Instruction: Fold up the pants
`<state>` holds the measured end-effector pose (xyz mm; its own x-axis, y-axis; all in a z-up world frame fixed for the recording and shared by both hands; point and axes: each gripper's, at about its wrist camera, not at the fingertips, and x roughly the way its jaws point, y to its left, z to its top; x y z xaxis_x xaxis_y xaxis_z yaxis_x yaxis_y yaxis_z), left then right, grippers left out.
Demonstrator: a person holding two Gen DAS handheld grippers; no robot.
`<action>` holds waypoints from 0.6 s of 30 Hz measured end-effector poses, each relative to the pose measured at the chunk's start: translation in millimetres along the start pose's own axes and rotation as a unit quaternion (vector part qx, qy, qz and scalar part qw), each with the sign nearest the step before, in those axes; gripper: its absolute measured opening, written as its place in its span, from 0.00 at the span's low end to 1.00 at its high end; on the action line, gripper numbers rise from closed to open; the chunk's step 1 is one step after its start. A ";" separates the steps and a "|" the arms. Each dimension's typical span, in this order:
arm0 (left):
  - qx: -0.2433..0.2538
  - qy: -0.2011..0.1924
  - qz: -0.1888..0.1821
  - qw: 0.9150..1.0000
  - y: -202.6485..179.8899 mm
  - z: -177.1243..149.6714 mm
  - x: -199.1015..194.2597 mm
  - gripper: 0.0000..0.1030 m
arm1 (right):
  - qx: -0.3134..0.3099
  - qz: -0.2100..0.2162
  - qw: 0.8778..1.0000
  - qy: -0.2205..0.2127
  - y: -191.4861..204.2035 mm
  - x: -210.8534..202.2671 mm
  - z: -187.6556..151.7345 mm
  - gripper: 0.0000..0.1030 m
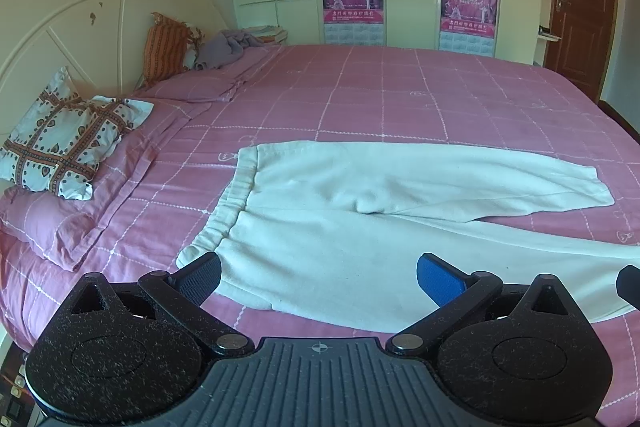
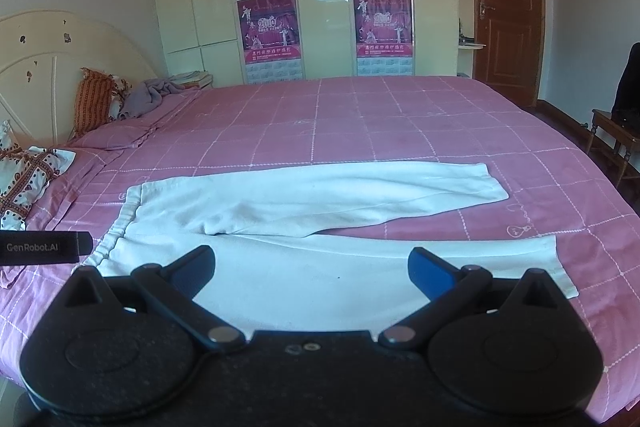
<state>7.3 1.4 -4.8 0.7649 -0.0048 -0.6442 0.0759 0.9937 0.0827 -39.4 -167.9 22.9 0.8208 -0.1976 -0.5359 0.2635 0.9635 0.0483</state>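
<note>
Fingers (image 1: 440, 279) of both grippers spread wide and empty above the white sweatpants (image 2: 320, 227) lying flat, legs splayed, mid-frame on the pink bed (image 2: 400, 115); pinching one fabric layer risks a skewed fold.

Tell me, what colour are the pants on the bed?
The pants are plain white or cream, lying flat on the pink checked bedspread. The right wrist view shows them best.
</note>
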 end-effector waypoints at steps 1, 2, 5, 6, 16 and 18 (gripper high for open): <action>-0.002 0.002 -0.001 1.000 -1.0 0.1 0.0 1.00 | 0.001 0.000 1.000 -0.001 -0.1 0.2 -0.2 1.00; -0.002 0.002 0.000 1.000 -0.9 0.2 0.9 1.00 | -0.002 -0.001 1.000 -0.002 -0.6 -0.4 -0.4 1.00; -0.002 0.003 0.002 1.000 -1.1 0.0 3.2 1.00 | 0.007 0.004 1.000 -0.004 -0.8 0.7 -1.0 1.00; -0.002 0.003 0.003 1.000 -1.3 -0.1 3.9 1.00 | 0.009 0.005 1.000 -0.007 -0.3 1.1 -1.1 1.00; 0.026 0.019 0.034 0.999 -2.2 -1.0 17.3 1.00 | -0.001 0.003 1.000 -0.016 2.3 9.0 -1.4 1.00; 0.017 0.014 0.028 0.999 -1.8 0.4 19.5 1.00 | -0.004 0.002 1.000 -0.013 3.1 11.8 -0.5 1.00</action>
<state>22.3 -0.5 -17.2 0.7501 0.0544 -0.6591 0.0550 0.9880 0.1442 -29.1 -167.1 16.3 0.8351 -0.1987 -0.5130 0.2565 0.9656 0.0436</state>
